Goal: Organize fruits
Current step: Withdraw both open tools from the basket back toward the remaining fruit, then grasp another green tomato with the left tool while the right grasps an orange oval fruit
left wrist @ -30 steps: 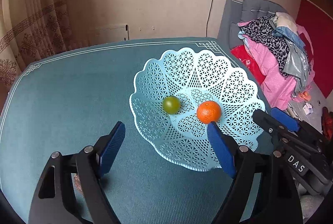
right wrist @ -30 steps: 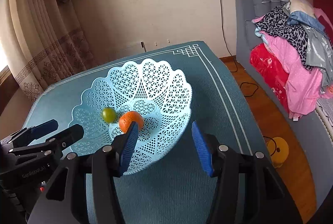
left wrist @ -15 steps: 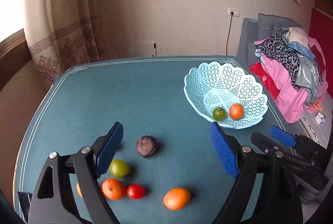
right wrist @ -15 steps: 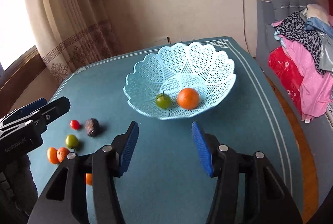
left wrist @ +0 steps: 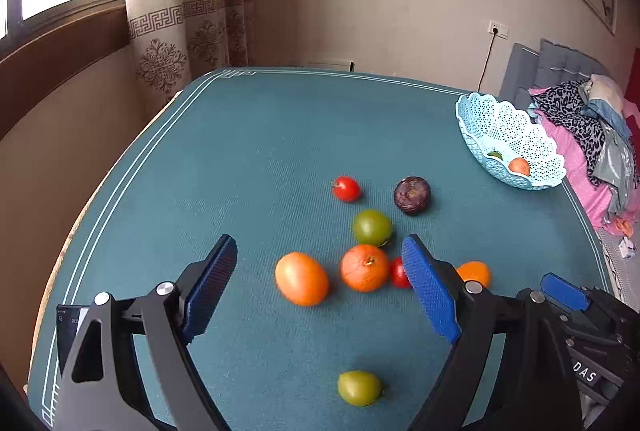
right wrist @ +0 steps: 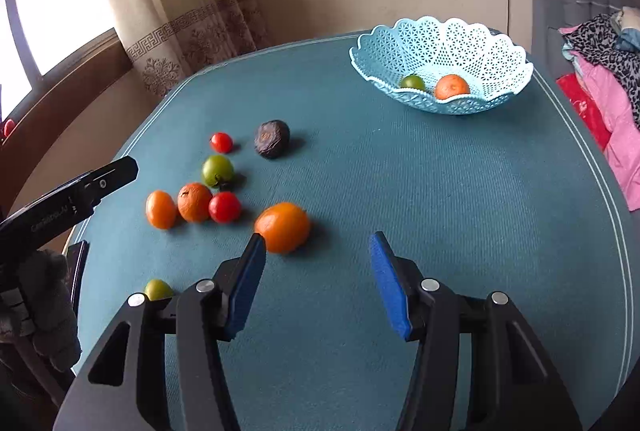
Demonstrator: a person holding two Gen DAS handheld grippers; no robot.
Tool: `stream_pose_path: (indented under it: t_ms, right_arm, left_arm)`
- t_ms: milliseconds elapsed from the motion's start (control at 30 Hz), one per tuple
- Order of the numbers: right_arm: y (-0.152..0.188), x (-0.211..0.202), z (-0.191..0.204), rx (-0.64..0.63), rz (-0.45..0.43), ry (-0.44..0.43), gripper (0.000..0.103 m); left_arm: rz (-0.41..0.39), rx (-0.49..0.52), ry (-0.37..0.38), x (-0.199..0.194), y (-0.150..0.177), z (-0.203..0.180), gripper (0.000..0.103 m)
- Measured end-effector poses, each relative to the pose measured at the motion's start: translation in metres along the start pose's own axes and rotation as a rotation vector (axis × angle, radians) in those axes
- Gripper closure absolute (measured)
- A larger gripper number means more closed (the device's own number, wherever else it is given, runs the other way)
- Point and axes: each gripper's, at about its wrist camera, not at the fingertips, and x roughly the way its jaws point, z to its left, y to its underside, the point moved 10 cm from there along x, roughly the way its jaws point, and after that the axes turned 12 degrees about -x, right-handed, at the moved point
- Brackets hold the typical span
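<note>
Several loose fruits lie on the teal table: a large orange fruit (left wrist: 301,283), an orange (left wrist: 364,267), a green fruit (left wrist: 371,227), a red tomato (left wrist: 346,188), a dark purple fruit (left wrist: 412,195), another green fruit (left wrist: 359,387). The light blue basket (left wrist: 484,119) at the far right holds a green fruit (right wrist: 413,83) and an orange (right wrist: 452,87). My left gripper (left wrist: 318,287) is open and empty above the cluster. My right gripper (right wrist: 317,281) is open and empty, with an orange fruit (right wrist: 283,227) by its left finger.
A curtain (left wrist: 192,3) and window are behind the table's far left. A bed with piled clothes (left wrist: 592,127) stands past the right edge. A dark device (left wrist: 70,327) lies at the table's near left edge.
Both grippers have pulled back from the basket and swung left toward the loose fruits. Both stay open and empty.
</note>
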Motion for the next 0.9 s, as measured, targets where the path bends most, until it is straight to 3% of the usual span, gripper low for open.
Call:
stream_pose_path:
  t_ms: [333, 600, 667, 900]
  right_arm:
    - [0.028, 0.010, 0.042, -0.058, 0.065, -0.030, 0.049]
    - [0.013, 0.019, 0.015, -0.010, 0.061, 0.017, 0.049]
    - [0.010, 0.020, 0.013, -0.013, 0.060, 0.024, 0.049]
    - [0.000, 0.026, 0.011, -0.011, 0.054, 0.008, 0.049]
  left_arm:
    - [0.056, -0.012, 0.006, -0.008, 0.030, 0.031, 0.017]
    - [0.120, 0.038, 0.073, -0.018, 0.081, 0.015, 0.017]
    - [0.135, 0.062, 0.074, -0.015, 0.091, 0.009, 0.024]
    - [0.209, 0.076, 0.111, -0.003, 0.114, 0.001, 0.064]
